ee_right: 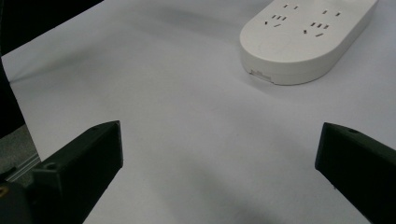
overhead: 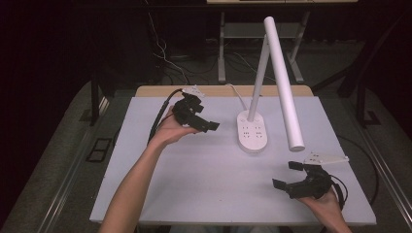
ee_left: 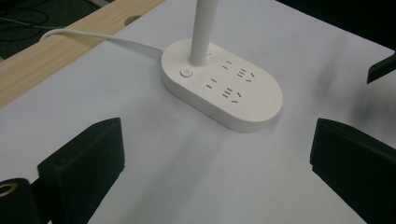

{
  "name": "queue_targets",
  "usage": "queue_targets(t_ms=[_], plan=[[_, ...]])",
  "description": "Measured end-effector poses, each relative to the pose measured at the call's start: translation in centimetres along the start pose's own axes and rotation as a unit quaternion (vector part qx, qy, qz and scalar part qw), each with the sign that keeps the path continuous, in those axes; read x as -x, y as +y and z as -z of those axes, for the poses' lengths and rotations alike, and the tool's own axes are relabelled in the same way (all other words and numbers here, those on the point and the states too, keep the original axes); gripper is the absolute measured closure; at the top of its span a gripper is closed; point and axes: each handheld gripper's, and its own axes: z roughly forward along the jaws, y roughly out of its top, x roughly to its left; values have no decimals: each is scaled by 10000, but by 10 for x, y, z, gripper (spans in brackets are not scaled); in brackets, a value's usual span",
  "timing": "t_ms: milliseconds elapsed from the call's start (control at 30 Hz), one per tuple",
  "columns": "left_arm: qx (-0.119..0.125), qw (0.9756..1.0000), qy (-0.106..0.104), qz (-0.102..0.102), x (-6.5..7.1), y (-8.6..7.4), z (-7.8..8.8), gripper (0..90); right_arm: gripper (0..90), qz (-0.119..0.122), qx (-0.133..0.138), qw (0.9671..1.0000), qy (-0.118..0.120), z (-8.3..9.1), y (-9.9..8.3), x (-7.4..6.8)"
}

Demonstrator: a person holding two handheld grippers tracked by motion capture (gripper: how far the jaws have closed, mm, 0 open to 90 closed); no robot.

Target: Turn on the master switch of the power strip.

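Lying between both spread grippers: lamp base [overhead: 252,132]

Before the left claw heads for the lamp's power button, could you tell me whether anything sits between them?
Nothing visible does. The left claw, jaws apart, faces the white oval plastic lamp base across bare white tabletop. The round power button sits beside the white upright stem, on the claw's side, and the white cable trails away behind.
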Motion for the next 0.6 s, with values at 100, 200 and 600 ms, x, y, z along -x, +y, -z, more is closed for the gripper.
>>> queue_targets(t_ms=[100,200,600], plan=[[-23,10000,-3,-31,-1,5,-3,29,4,3,-1,10000,6,0,0,0],[-36,10000,21,-53,-4,11,-6,33,4,8,1,10000,7,0,0,0],[-80,10000,31,45,-13,25,-29,60,4,-5,13,10000,-15,2,-1,1]])
